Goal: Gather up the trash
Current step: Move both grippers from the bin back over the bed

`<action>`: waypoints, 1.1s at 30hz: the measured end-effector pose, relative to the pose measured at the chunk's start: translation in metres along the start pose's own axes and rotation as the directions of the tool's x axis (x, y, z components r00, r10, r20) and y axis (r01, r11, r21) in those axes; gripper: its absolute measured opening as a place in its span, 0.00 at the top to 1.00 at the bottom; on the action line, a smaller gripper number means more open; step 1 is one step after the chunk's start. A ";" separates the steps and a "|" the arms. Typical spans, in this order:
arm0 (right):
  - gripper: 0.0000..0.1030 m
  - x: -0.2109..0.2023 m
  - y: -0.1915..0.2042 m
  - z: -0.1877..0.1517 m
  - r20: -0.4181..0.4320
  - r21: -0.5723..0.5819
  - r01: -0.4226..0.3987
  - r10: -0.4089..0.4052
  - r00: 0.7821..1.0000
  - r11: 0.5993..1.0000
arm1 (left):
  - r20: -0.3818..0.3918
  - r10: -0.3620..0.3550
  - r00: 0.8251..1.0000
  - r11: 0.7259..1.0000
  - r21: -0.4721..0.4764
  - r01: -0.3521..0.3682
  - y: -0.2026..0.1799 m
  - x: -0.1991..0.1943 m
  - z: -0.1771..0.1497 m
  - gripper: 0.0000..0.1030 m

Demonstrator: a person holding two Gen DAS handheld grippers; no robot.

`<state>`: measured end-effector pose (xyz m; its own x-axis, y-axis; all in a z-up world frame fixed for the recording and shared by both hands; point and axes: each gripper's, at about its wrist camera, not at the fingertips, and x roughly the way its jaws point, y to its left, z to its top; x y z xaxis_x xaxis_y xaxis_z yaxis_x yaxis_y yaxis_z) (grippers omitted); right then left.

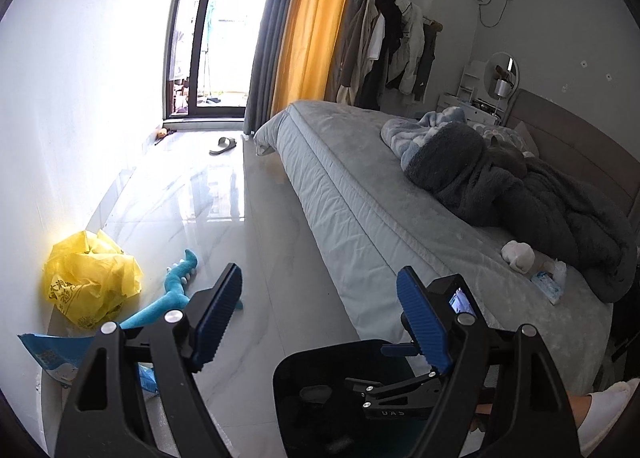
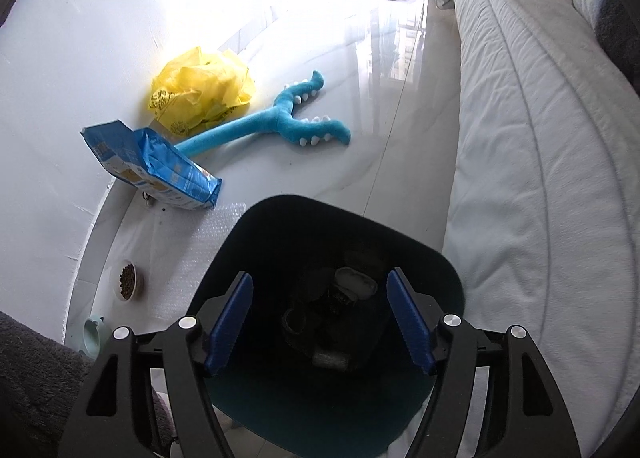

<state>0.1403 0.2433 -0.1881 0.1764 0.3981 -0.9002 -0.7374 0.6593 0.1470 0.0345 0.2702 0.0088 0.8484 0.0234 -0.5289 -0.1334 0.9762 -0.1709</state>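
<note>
While over bin: right hand-held gripper spread, empty, above dark bin
Left hand-held gripper: spread, empty
Yellow bag: floor, ten o'clock

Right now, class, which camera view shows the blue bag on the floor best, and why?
The right wrist view: the blue bag lies whole against the wall, creased and printed. The left wrist view catches only a corner, cut off by the left gripper.

"UAS" on right gripper body; yellow bag and blue pouch print unreadable.
</note>
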 end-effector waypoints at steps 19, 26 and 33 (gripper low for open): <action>0.26 -0.115 -0.048 -0.011 0.278 0.034 0.033 -0.041 0.960 0.999 | 0.069 -0.055 0.996 0.998 0.047 0.052 -0.068 -0.006 0.021 0.13; 0.25 -0.141 -0.081 -0.026 0.309 0.072 0.081 -0.100 0.946 0.994 | 0.051 -0.088 0.995 0.995 0.047 0.086 -0.091 0.009 0.021 0.13; 0.25 -0.171 -0.112 -0.043 0.346 0.105 0.139 -0.167 0.923 0.985 | 0.041 -0.127 0.991 0.991 0.046 0.125 -0.117 0.019 0.019 0.13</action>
<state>0.1641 0.0738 -0.0679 0.5116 0.4777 -0.7142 -0.6330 0.7716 0.0627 0.0758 0.1606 0.0348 0.8786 -0.0922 -0.4685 -0.0025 0.9803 -0.1975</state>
